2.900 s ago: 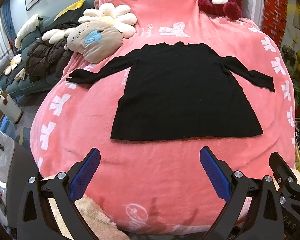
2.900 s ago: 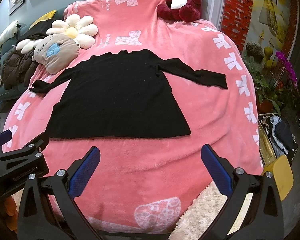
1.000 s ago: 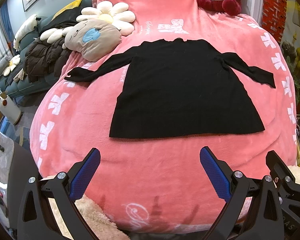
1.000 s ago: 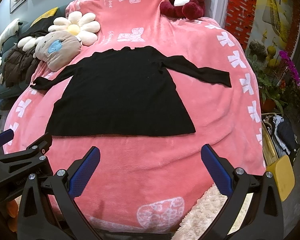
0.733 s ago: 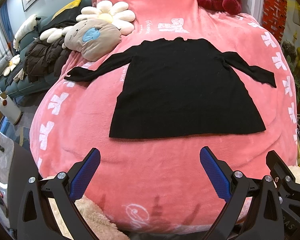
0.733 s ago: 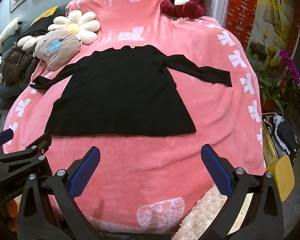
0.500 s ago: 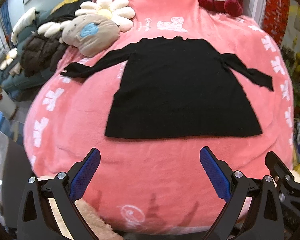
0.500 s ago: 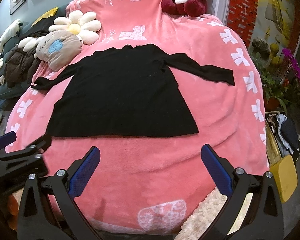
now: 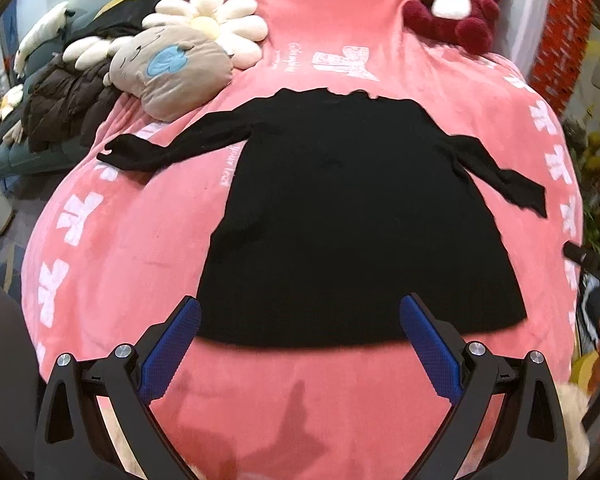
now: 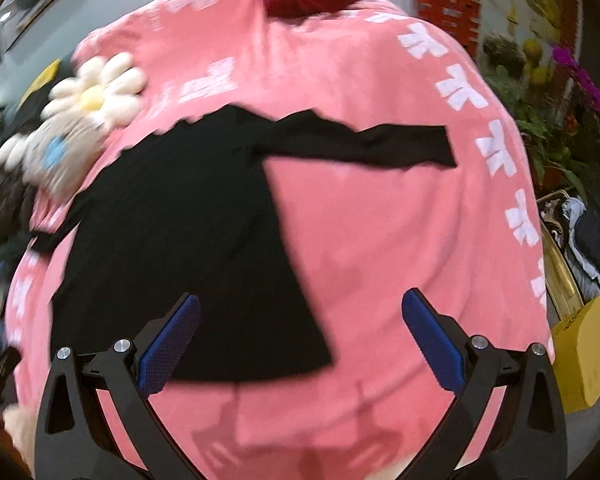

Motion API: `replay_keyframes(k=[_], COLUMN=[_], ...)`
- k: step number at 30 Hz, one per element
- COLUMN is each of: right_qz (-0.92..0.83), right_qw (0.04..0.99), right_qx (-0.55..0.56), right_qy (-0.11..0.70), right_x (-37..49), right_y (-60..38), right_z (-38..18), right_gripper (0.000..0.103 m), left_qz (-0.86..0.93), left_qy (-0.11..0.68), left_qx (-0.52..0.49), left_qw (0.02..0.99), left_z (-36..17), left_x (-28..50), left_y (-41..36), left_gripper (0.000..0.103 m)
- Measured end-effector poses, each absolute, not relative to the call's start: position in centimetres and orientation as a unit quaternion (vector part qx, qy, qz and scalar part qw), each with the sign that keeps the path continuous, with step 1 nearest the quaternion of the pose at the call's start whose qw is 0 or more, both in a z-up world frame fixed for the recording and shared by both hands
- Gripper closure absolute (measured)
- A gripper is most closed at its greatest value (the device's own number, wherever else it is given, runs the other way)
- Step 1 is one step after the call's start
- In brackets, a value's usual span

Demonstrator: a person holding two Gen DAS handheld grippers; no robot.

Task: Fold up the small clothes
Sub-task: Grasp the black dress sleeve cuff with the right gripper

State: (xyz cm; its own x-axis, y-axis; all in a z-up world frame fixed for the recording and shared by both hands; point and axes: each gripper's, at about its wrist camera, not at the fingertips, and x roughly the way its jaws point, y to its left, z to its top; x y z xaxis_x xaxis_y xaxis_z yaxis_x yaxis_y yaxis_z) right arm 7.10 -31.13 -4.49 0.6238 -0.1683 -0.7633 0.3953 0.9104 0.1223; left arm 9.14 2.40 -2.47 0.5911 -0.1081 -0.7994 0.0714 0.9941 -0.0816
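A small black long-sleeved top (image 9: pixel 352 216) lies flat on the pink blanket (image 9: pixel 120 240), neck away from me, both sleeves spread out. My left gripper (image 9: pixel 300 316) is open and empty, its tips just over the hem's left half. My right gripper (image 10: pixel 300 308) is open and empty over the hem's right corner; the top (image 10: pixel 188 248) and its right sleeve (image 10: pixel 364 146) show in this blurred view.
A grey plush pillow (image 9: pixel 172 72) and a daisy cushion (image 9: pixel 216 28) lie at the back left beside a dark jacket (image 9: pixel 64 104). A red plush bear (image 9: pixel 460 4) sits at the back. Plants (image 10: pixel 556 92), a clothes basket (image 10: pixel 588 240) and a yellow box (image 10: pixel 584 352) stand right of the bed.
Both grippers have moved forward and down toward the hem. The right gripper has also swung right, toward the hem's right corner and right sleeve. The top has not moved.
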Motion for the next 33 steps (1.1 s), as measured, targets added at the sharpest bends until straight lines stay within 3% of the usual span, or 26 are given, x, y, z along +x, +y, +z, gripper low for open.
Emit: replay_keyframes(k=[18, 19, 22, 27, 31, 33], right_qz=[-0.274, -0.277, -0.269, -0.278, -0.289, -0.289], right_qw=[0.829, 0.825, 0.812, 0.81, 0.809, 0.806], right_qx=[0.295, 0.305, 0.328, 0.316, 0.333, 0.354], right_qy=[0.387, 0.388, 0.401, 0.408, 0.39, 0.377], right_x=[24.9, 25.3, 26.5, 28.0, 28.3, 28.0], right_y=[-54.7, -55.6, -57.1, -56.9, -57.4, -58.1], right_z=[-15.0, -15.7, -17.6, -18.8, -18.8, -18.6], right_gripper=[0.005, 0.007, 0.035, 0.039, 0.057, 0.074], left_qz=[-0.038, -0.038, -0.039, -0.049, -0.052, -0.052], left_qy=[0.473, 0.475, 0.481, 0.486, 0.489, 0.488], left_qx=[-0.006, -0.005, 0.005, 0.015, 0.01, 0.008], left_qw=[0.88, 0.879, 0.876, 0.872, 0.871, 0.872], left_z=[-7.3, -7.6, -8.5, -9.6, -9.8, -9.8], left_x=[19.8, 20.0, 20.5, 21.2, 21.5, 21.5], left_y=[-0.3, -0.5, -1.2, -2.3, -2.2, -2.1], left_gripper=[0.006, 0.006, 0.006, 0.006, 0.006, 0.006])
